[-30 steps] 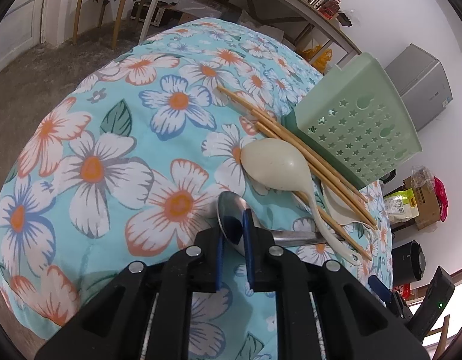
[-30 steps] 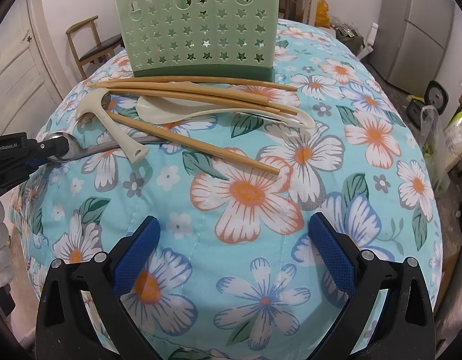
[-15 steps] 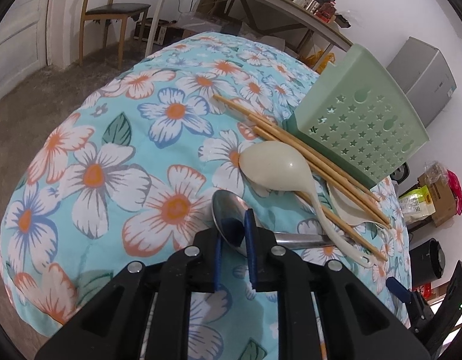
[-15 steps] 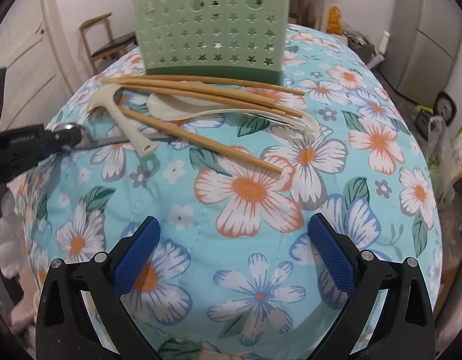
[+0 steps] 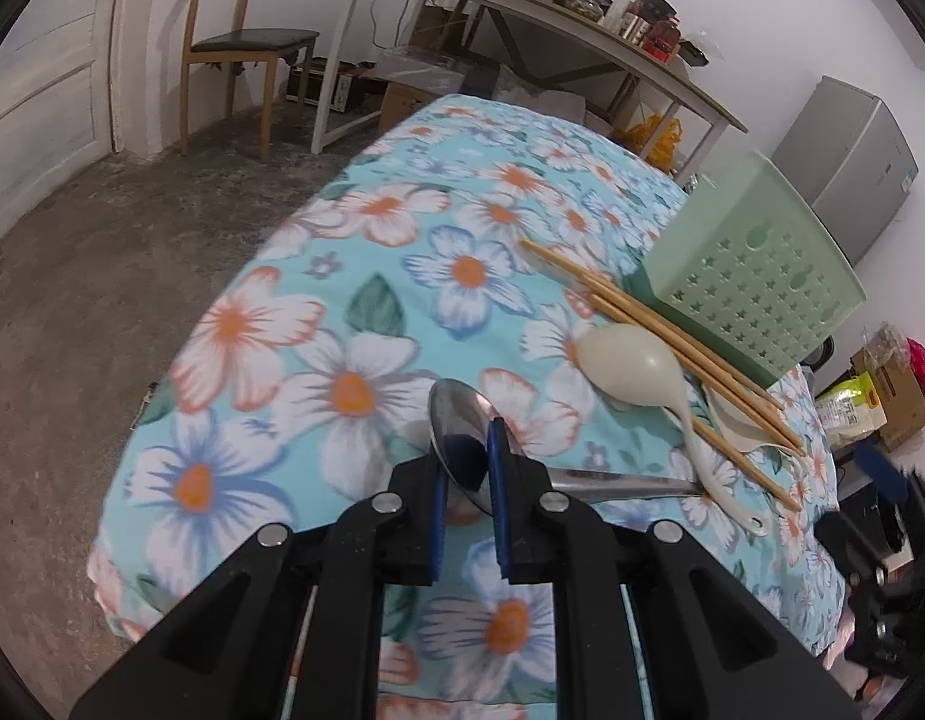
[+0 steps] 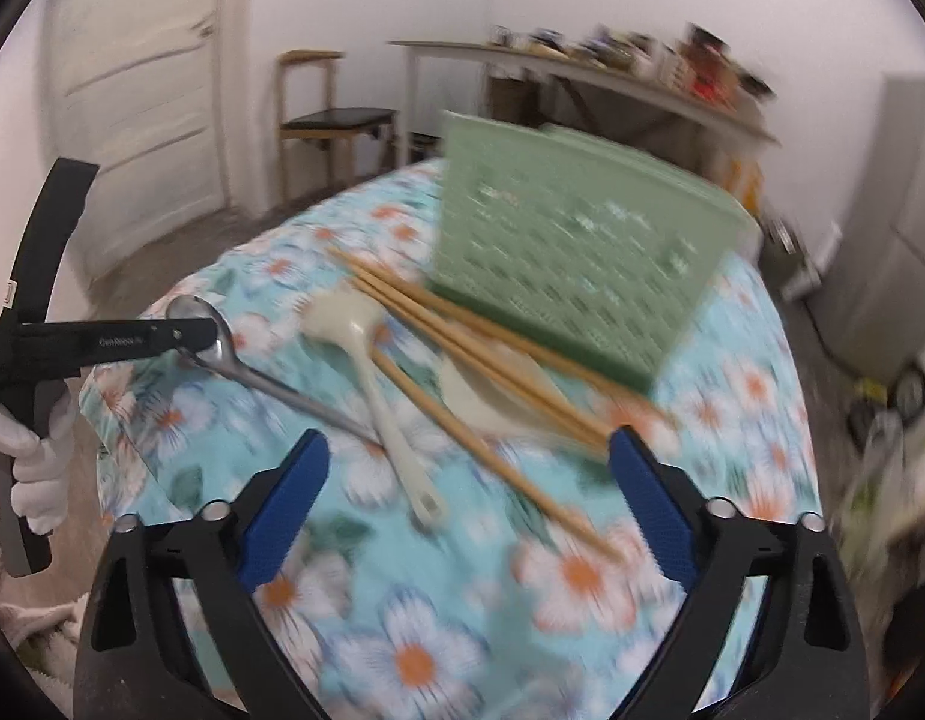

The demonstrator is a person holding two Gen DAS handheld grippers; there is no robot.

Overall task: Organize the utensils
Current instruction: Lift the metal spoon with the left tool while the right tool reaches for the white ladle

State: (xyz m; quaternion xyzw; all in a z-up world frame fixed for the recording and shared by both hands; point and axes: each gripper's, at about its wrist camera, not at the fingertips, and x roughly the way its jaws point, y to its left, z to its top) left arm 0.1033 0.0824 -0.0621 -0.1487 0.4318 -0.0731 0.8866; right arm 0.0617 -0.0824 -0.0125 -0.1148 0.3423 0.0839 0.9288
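My left gripper (image 5: 467,468) is shut on the bowl of a metal spoon (image 5: 456,426), whose handle trails right over the floral cloth; the right wrist view shows the spoon (image 6: 246,369) lifted at the bowl end. A cream plastic spoon (image 5: 633,369) and several wooden chopsticks (image 5: 654,330) lie beside the green perforated utensil basket (image 5: 756,276). My right gripper (image 6: 465,492) is open and empty above the cloth, in front of the cream spoon (image 6: 378,384), chopsticks (image 6: 492,384) and basket (image 6: 576,264).
The table with the floral cloth (image 5: 342,360) drops off at its left and near edges. A wooden chair (image 5: 240,48), a long cluttered side table (image 5: 552,12) and a grey fridge (image 5: 852,150) stand beyond. A second cream spoon (image 5: 738,420) lies under the chopsticks.
The left gripper has raised the metal spoon's bowl off the cloth. The right gripper has swung quickly left and closer to the utensils; its view is blurred.
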